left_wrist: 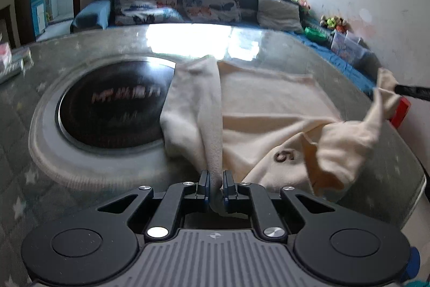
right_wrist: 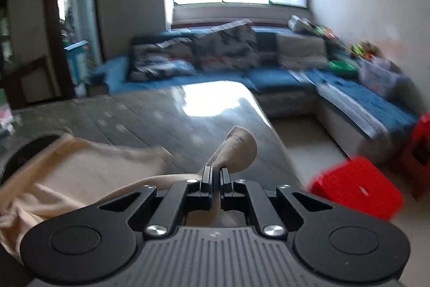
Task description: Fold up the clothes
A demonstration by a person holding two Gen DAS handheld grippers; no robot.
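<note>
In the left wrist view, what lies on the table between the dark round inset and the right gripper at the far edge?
The cream garment fills that stretch of the left wrist view, spread from the round inset across to the right gripper, which pinches its corner.

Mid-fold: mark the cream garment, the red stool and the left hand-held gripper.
cream garment (left_wrist: pixel 268 109), left wrist view, flat body panel.
red stool (right_wrist: pixel 357 191), right wrist view, seat top.
left hand-held gripper (left_wrist: pixel 215 180), left wrist view, between fingertips.
</note>
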